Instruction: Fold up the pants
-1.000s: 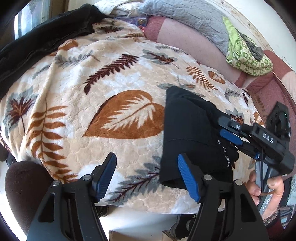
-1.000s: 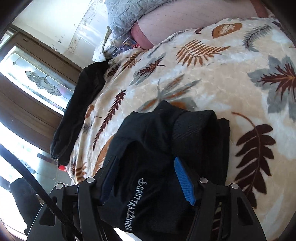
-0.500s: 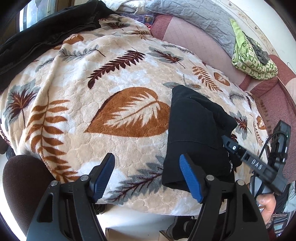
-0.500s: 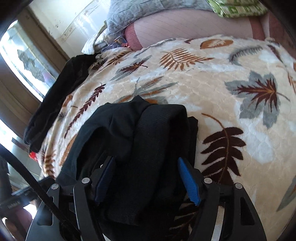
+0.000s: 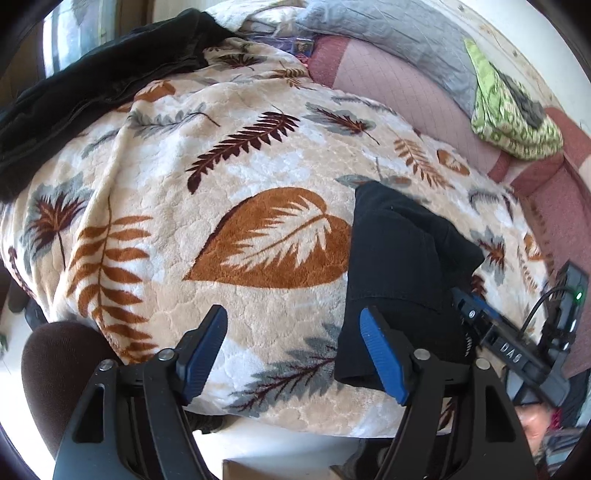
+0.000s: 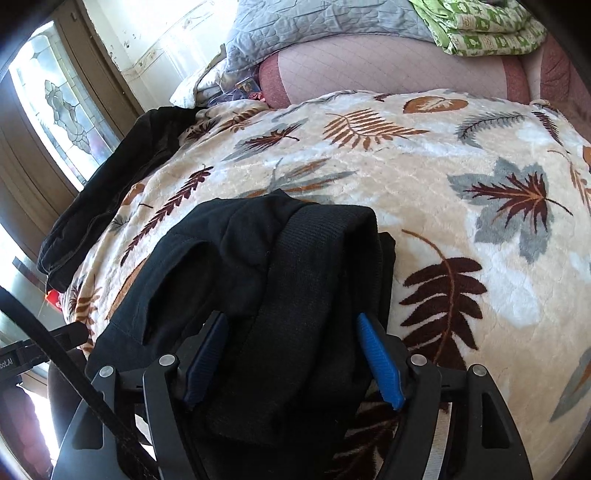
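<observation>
The black pants (image 5: 399,258) lie folded into a compact bundle near the front edge of a leaf-patterned blanket (image 5: 184,177). My left gripper (image 5: 291,317) hovers over bare blanket just left of the bundle, its jaws opening with nothing between them. In the right wrist view my right gripper (image 6: 291,321) straddles the ribbed waistband of the pants (image 6: 258,251). Its blue pads (image 6: 376,358) stand apart from the cloth on both sides. The right tool's black body (image 5: 513,354) shows at the bundle's right edge.
A second black garment (image 5: 92,85) (image 6: 110,192) lies along the blanket's far left edge. A grey quilted pillow (image 5: 388,33), green patterned cloth (image 5: 513,122) and pink sheet (image 5: 388,85) lie behind. A dark brown seat (image 5: 55,369) is below left. A window (image 6: 66,107) is left.
My right gripper has let go of the pants and drawn back toward the near edge, rolling and spreading its jaws. The left gripper's jaws are slightly wider; the bundle lies still.
</observation>
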Motion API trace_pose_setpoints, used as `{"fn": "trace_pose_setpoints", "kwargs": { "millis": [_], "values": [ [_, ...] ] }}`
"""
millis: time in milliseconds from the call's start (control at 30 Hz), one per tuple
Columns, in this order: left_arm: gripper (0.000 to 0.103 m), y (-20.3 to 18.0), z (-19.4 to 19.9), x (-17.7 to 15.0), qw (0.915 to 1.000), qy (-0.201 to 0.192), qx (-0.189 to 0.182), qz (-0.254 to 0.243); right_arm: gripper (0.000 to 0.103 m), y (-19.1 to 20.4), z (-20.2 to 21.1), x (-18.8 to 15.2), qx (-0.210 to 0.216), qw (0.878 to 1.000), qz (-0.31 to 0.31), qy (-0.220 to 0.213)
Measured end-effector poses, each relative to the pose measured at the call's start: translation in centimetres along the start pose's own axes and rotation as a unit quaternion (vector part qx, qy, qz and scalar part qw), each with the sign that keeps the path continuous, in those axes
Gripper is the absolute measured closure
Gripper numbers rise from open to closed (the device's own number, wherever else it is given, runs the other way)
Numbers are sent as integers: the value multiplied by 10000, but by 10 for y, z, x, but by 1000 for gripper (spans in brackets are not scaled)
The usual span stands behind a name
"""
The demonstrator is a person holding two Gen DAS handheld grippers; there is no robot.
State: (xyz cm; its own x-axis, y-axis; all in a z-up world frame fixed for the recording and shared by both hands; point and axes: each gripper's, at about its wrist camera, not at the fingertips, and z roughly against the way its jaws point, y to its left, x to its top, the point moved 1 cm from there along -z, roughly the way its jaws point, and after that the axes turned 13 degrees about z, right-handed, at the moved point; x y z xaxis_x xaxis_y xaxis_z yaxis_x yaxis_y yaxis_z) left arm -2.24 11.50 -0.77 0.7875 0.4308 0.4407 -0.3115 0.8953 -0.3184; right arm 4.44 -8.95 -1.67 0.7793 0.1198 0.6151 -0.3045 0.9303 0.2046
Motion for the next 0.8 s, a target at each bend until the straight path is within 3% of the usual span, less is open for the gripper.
{"fn": "trace_pose_setpoints", "kwargs": {
  "millis": [133,167,200,233,433,533,700,800],
  "values": [
    [28,-4,-8,-8,9996,9,184,-190,22,2,-1,0,-63,10000,1,8],
    [27,-4,-8,-8,9995,15,214,-212,18,2,-2,-1,-127,9999,6,36],
    [27,-3,-9,-7,9996,60,189,-206,3,0,-5,-2,-282,9995,-38,163],
    [27,-2,-9,-7,9997,100,150,-158,2,-8,-12,-7,-286,9986,-263,368],
    [27,2,-8,-5,9998,170,51,-60,2,-9,-9,-8,-236,9989,-289,279],
    [27,4,4,2,10000,-39,-69,1,2,-11,-9,-9,-232,9990,-282,275],
    [27,10,22,18,9980,-570,256,-65,3,-13,-4,-7,-153,9990,-322,259],
    [27,10,18,23,9973,-582,427,-101,5,-19,14,-10,-241,9982,-504,-201]
  ]
}}
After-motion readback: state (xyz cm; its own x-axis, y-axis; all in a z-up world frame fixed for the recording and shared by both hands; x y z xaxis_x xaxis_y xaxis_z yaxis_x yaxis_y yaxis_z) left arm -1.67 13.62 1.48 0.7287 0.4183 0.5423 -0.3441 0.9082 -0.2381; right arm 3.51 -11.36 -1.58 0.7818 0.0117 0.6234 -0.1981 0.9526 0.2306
